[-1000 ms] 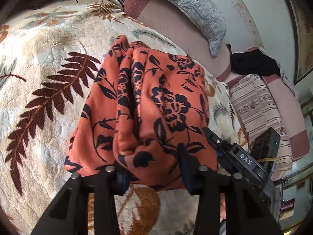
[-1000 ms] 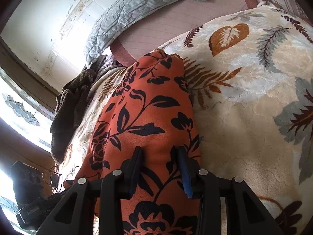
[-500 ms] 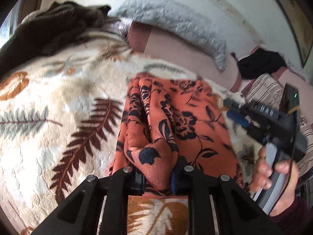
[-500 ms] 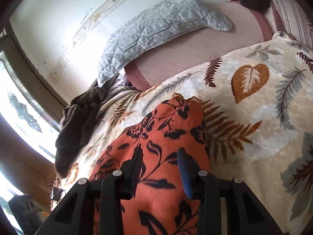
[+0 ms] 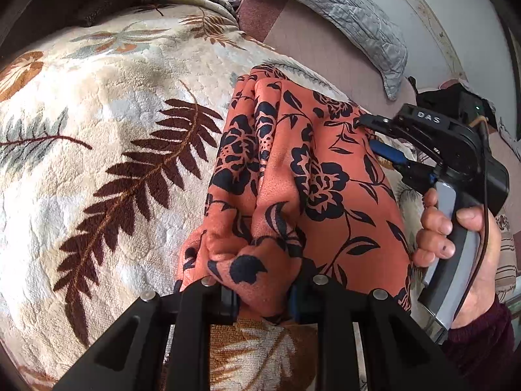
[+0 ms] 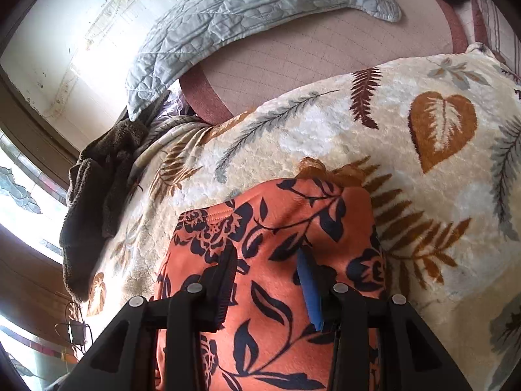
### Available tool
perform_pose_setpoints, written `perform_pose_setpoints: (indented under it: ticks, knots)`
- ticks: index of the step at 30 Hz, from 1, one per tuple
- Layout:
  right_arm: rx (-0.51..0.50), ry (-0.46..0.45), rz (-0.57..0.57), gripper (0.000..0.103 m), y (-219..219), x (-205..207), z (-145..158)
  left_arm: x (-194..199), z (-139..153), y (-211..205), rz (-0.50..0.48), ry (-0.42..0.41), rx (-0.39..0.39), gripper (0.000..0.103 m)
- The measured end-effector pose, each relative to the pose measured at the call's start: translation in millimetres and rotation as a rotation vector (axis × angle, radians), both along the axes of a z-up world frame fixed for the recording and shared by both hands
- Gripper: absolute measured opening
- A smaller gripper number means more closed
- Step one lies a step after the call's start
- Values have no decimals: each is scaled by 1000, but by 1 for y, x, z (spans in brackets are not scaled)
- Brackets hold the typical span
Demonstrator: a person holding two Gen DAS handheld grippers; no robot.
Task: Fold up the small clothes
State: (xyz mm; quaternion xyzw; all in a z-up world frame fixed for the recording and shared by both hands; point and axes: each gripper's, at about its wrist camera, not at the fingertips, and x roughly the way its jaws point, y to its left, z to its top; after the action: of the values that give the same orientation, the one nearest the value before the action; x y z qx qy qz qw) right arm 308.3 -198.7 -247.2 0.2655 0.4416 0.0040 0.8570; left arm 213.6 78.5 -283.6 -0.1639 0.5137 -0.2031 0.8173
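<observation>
An orange garment [image 5: 309, 169] with a dark floral print lies folded lengthwise on a leaf-patterned blanket [image 5: 114, 114]. My left gripper [image 5: 260, 296] pinches a bunched fold at the garment's near end; its jaws are opening, with the cloth still squeezed between the pads. My right gripper [image 5: 371, 137], held by a hand [image 5: 436, 238], hovers over the garment's right edge. In the right wrist view, the right gripper [image 6: 267, 260] stands open above the garment [image 6: 286, 208], its fingers apart and pinching nothing. The garment's far hem lies just beyond its fingertips.
A grey quilted pillow [image 6: 244, 9] rests on a pink sheet [image 6: 325, 49] behind the blanket [image 6: 390, 130]. A dark brown knitted cloth [image 6: 94, 195] is heaped at the blanket's left end by a bright window. The pillow [image 5: 342, 9] lies beyond the garment in the left wrist view.
My right gripper has travelled along the garment's right side from the near end toward the far hem. My left gripper has narrowed onto a tighter bunch of cloth.
</observation>
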Motion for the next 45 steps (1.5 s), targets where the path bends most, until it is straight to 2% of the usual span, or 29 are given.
perform_pose_setpoints:
  ticks: [4,6,8,10,15,17,20,23,25,27,32,39,45]
  knots:
    - [-58,140,33,43,14,24,-34,1,-1,0,-8,0,9,27]
    - [-62,125,38,43,15,24,-27,0,1,-1,-13,-9,26,27]
    - [-50,67,63,43,18,21,-13,-1,3,-6,-21,-21,49,27]
    - [-41,12,109,50,25,18,-3,-2,4,-7,-22,-28,64,27]
    - [41,-60,245,49,52,22,1,-7,7,-15,-35,-70,120,29]
    - [20,-30,291,49,70,27,-8,-10,8,-19,-40,-88,149,29]
    - [-85,57,346,49,90,39,-29,-13,10,-25,-45,-113,190,30]
    - [-84,74,354,51,91,47,-33,-16,12,-31,-47,-143,237,32]
    - [-86,78,361,51,92,48,-34,-17,13,-33,-38,-155,272,40]
    - [-74,67,355,51,89,46,-33,-17,14,-33,-34,-157,283,42]
    - [-21,2,331,51,72,20,-16,-18,14,-34,-29,-167,300,43]
    - [-68,-59,321,51,39,-48,18,-25,17,-38,-20,-181,328,45]
    - [-99,-46,315,51,19,-112,16,-28,17,-41,-19,-205,362,46]
